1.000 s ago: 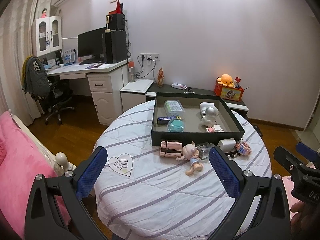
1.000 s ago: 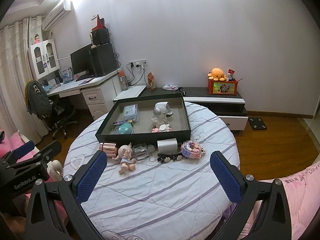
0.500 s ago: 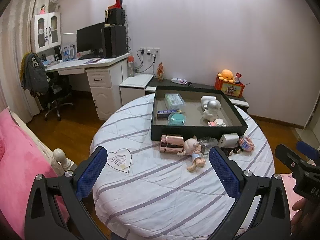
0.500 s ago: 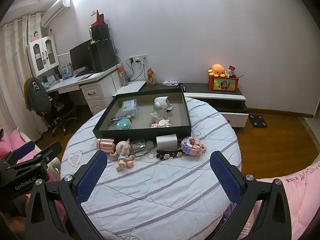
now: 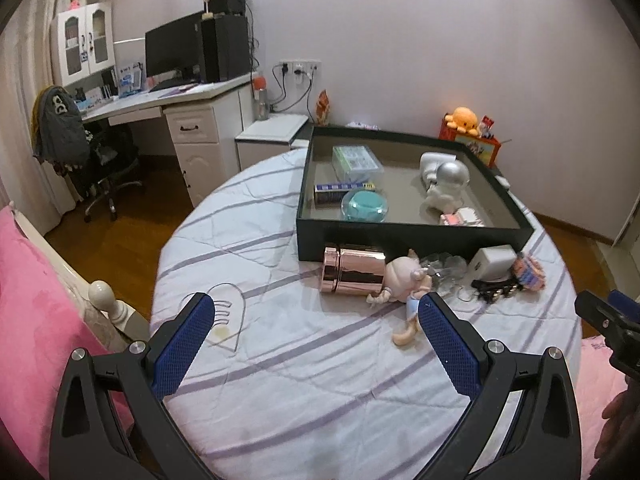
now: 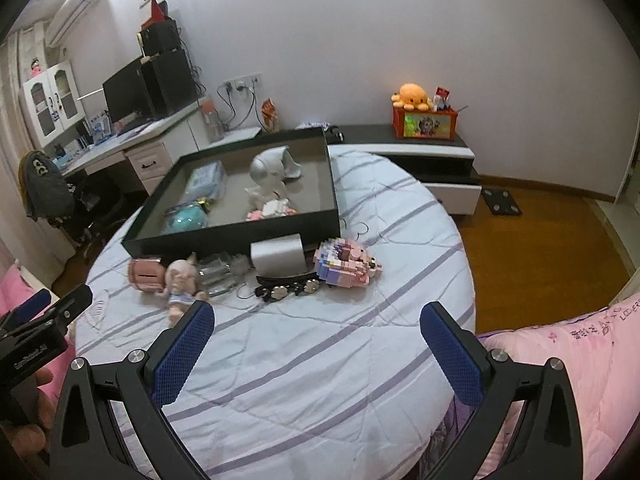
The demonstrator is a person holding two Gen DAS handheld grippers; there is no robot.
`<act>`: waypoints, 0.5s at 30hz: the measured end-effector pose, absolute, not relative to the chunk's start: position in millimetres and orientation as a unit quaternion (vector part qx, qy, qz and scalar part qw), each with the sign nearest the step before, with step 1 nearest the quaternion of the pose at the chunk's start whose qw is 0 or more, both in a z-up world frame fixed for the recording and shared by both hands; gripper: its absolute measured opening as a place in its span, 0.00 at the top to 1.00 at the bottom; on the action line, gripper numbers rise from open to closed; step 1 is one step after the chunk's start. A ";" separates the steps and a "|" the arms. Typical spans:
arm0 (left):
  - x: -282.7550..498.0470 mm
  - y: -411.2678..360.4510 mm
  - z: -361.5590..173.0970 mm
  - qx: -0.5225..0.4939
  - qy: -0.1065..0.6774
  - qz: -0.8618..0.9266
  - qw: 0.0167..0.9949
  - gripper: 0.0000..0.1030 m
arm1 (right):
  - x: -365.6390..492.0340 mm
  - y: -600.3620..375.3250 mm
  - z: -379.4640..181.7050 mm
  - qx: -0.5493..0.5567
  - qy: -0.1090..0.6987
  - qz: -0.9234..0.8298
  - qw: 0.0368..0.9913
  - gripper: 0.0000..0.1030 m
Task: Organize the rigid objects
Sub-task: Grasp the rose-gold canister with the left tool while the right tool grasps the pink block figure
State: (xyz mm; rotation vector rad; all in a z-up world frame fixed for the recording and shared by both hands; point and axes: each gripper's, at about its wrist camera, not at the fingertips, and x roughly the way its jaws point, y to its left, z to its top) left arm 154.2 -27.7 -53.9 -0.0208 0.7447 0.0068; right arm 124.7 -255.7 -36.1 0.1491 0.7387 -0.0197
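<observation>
A dark tray (image 5: 400, 236) (image 6: 224, 236) sits on the round striped table and holds a silver astronaut figure (image 5: 446, 184), a teal round case (image 5: 364, 206) and small boxes. In front of it lie a rose-gold can (image 5: 352, 274) (image 6: 146, 274), a baby doll (image 5: 404, 284) (image 6: 182, 284), a clear bottle (image 6: 218, 274), a white box (image 5: 494, 262) (image 6: 278, 256), a black hair clip (image 6: 286, 288) and a pink block toy (image 6: 346, 266). My left gripper (image 5: 316, 334) is open and empty, just short of the can and doll. My right gripper (image 6: 316, 340) is open and empty, short of the hair clip.
A pink bed (image 5: 36, 320) lies at the left and pink bedding (image 6: 568, 344) at the right. A desk with monitor (image 5: 172, 52) and chair (image 5: 80, 148) stands back left. A low cabinet (image 6: 432, 156) with an orange plush (image 6: 412, 96) stands behind the table.
Both grippers have moved forward toward the table; the objects look larger and closer. Both stay open and empty.
</observation>
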 end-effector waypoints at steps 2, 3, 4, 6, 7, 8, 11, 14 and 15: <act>165.7 -31.5 -62.1 -0.006 0.370 0.001 0.929 0.00 | 133.6 -257.6 -42.7 0.073 0.369 -0.013 0.927 0.00; 170.4 -32.6 -65.3 -0.004 0.372 0.001 0.928 0.00 | 138.6 -258.8 -46.5 0.073 0.374 -0.014 0.925 0.00; 175.5 -33.6 -69.1 -0.002 0.375 0.001 0.927 0.00 | 143.9 -259.8 -50.4 0.073 0.378 -0.015 0.923 0.00; 187.9 -36.5 -79.0 0.003 0.384 0.001 0.923 0.00 | 153.3 -262.1 -57.2 0.073 0.386 -0.018 0.919 0.00; 193.5 -37.5 -82.9 0.005 0.387 0.002 0.922 0.00 | 158.7 -263.7 -62.0 0.073 0.391 -0.020 0.917 0.00; 199.1 -38.3 -86.9 0.008 0.391 0.004 0.920 0.00 | 163.8 -265.0 -65.6 0.073 0.395 -0.022 0.916 0.00; 214.2 -41.3 -98.4 0.013 0.403 0.003 0.915 0.00 | 180.3 -271.6 -76.3 0.078 0.407 -0.028 0.910 0.00; 225.8 -43.1 -106.8 0.017 0.409 0.003 0.912 0.01 | 193.1 -278.5 -83.2 0.083 0.413 -0.032 0.906 0.00; 228.0 -42.1 -107.7 0.013 0.404 0.004 0.915 0.01 | 196.5 -280.4 -84.9 0.084 0.414 -0.033 0.906 0.00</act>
